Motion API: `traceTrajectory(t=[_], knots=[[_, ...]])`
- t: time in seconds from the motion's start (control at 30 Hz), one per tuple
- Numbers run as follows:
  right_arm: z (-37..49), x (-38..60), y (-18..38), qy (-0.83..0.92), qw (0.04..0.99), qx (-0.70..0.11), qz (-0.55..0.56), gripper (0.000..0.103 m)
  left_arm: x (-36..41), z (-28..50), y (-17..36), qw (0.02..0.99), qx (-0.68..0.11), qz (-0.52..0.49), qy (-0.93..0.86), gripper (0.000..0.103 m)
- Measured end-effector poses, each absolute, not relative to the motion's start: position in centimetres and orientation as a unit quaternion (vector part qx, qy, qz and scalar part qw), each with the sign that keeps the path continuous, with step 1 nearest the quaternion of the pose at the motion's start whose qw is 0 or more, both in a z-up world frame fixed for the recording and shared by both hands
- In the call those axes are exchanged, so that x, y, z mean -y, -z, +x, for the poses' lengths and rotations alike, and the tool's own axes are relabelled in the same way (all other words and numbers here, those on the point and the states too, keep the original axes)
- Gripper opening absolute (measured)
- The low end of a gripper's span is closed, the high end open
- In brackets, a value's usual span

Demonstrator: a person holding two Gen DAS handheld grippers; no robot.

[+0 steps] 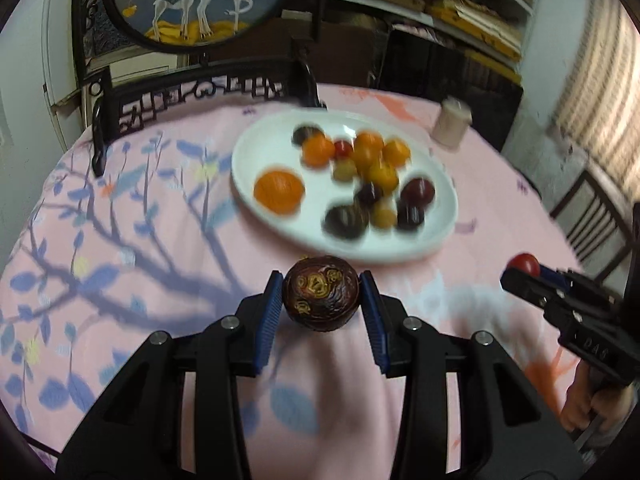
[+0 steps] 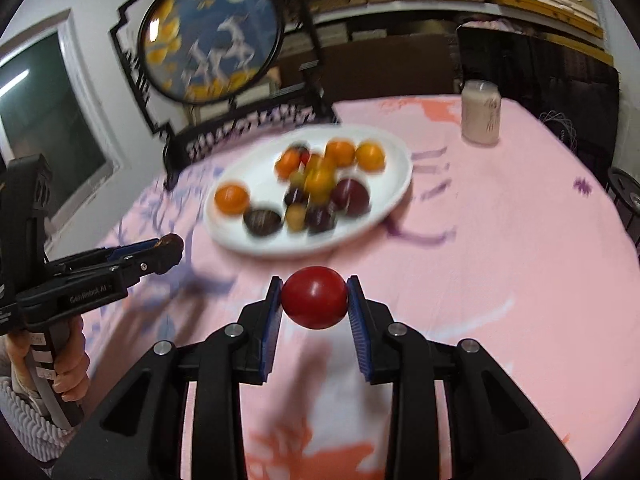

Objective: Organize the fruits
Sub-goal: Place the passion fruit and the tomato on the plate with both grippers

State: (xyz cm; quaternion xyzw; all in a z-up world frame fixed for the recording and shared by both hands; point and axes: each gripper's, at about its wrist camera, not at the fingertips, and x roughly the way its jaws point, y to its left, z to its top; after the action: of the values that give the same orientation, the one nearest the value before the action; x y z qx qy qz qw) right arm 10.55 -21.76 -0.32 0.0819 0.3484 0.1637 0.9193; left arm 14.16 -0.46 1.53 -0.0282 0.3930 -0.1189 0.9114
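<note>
My left gripper (image 1: 322, 300) is shut on a dark brown wrinkled fruit (image 1: 321, 298), held above the pink cloth just short of the white plate (image 1: 248, 160). My right gripper (image 2: 314, 300) is shut on a red tomato (image 2: 314, 297), also lifted off the cloth in front of the plate (image 2: 396, 184). The plate holds several oranges, small yellow fruits and dark purple fruits, all blurred. In the left wrist view the right gripper (image 1: 524, 270) shows at the right edge with the tomato (image 1: 526, 263). In the right wrist view the left gripper (image 2: 170, 246) shows at the left with the brown fruit (image 2: 170, 242).
A round table under a pink flowered cloth (image 1: 120, 240) carries the plate. A pale jar (image 2: 480, 112) stands at the back right. A dark carved stand with a round deer painting (image 1: 192, 0) rises behind the plate. A person's hand (image 2: 70, 372) grips the left handle.
</note>
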Motion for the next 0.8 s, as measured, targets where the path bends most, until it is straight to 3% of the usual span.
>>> traceTrajectory(t=[0.2,0.53,0.63,0.8], knots=[[16.0,21.4,-2.5,-0.167,0.922,-0.332,0.106,0.033,2.4,19.7,-2.8,0.916,-0.388,-0.033,0.099,0.040],[24.6,20.8,1.0,-0.146,0.910,-0.369,0.118,0.033,3.8,24.9,0.0,0.904,-0.417,-0.031,0.091,0.040],[25.5,20.6,1.7,-0.163,0.902,-0.380,0.122,0.045,3.3,25.1,-0.2,0.903,-0.416,-0.050,0.099,0.049],[24.7,21.3,0.6,-0.161,0.911,-0.358,0.129,0.045,3.0,23.9,-1.6,0.912,-0.395,-0.048,0.099,0.053]])
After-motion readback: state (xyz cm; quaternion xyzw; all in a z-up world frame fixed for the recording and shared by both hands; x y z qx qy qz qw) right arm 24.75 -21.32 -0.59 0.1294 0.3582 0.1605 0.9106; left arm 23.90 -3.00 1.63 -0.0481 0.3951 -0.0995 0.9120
